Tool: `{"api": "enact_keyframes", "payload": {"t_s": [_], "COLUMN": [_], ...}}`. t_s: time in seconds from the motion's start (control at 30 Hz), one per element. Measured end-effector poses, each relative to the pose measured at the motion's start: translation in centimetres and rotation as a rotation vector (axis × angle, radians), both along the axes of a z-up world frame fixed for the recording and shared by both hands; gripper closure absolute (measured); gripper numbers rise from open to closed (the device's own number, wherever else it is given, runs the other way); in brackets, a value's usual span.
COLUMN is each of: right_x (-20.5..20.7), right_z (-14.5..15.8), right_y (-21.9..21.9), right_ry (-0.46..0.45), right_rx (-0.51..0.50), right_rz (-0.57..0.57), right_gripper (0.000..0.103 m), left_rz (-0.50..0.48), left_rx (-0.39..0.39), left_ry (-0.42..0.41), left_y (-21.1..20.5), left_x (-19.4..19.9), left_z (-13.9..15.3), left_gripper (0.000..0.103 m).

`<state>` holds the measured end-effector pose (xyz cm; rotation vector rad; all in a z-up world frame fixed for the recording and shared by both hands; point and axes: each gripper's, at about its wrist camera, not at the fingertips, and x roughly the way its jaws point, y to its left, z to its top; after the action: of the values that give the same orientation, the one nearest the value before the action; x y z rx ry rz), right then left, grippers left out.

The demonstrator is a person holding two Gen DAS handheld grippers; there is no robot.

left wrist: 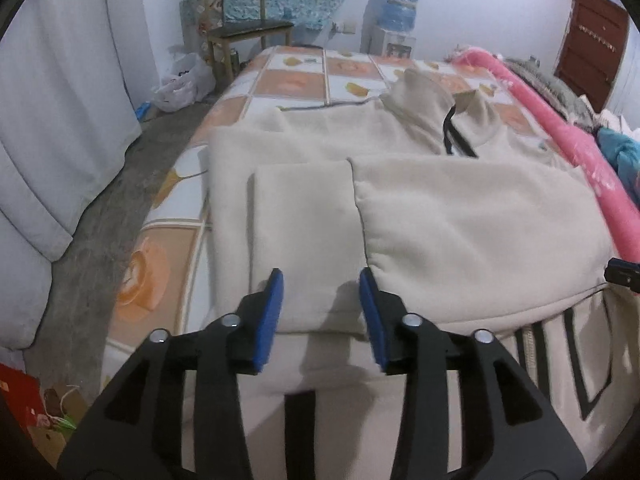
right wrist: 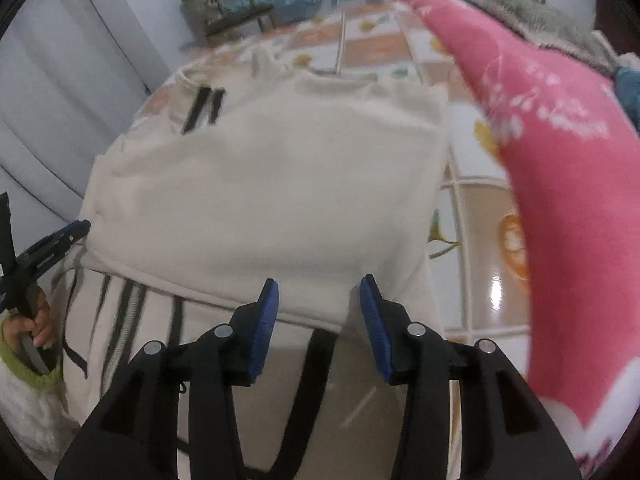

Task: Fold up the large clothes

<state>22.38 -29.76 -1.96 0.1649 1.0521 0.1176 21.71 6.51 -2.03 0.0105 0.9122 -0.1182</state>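
Left tongs [left wrist: 321,300] and right tongs [right wrist: 319,304]: both released, blue pads apart above the cloth. Cream garment [left wrist: 460,216]: folded, lying on the bed [left wrist: 296,80] with its orange-tiled cover. Pink bolster [left wrist: 560,140] alongside. Beyond: wooden chair [left wrist: 244,28], water dispenser [left wrist: 394,24], brown door [left wrist: 592,40].

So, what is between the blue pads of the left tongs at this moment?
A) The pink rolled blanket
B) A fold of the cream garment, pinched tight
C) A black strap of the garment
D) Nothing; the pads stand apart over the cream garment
D: in the left wrist view the left tongs stand open, their blue pads apart, with the folded cream garment lying flat on the bed beyond them, unpinched.
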Motion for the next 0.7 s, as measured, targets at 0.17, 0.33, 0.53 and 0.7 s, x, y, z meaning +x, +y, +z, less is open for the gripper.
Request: {"api": "enact_keyframes", "payload": {"t_s": [0.17, 0.33, 0.53, 0.7], "right_x": [-4.8, -8.8, -11.2, -11.2], "right_z": [1.6, 1.0, -0.9, -3.0], "right_y": [1.4, 3.8, 6.5, 7.7], "right_ry": [-0.036, -0.016, -0.004, 0.032], "right_rx": [-0.004, -0.037, -0.117, -0.236], "right_rz": [-0.014, -0.025, -0.004, -0.008], "right_gripper": [0.045, 0.038, 0.023, 0.01], "left_rz": [-0.006, -0.036, -0.059, -0.019], "left_rx": [0.004, 0.027, 0.082, 0.085], "left_ry": [-0.008, 0.072, 0.118, 0.131], "left_y": [0.4, -0.6, -2.0, -1.7], "left_x": [-3.2, -7.1, -10.5, -10.7], "left_z": [1.2, 0.0, -2.4, -3.3], "left_gripper": [0.04, 0.031, 0.022, 0.013]}}
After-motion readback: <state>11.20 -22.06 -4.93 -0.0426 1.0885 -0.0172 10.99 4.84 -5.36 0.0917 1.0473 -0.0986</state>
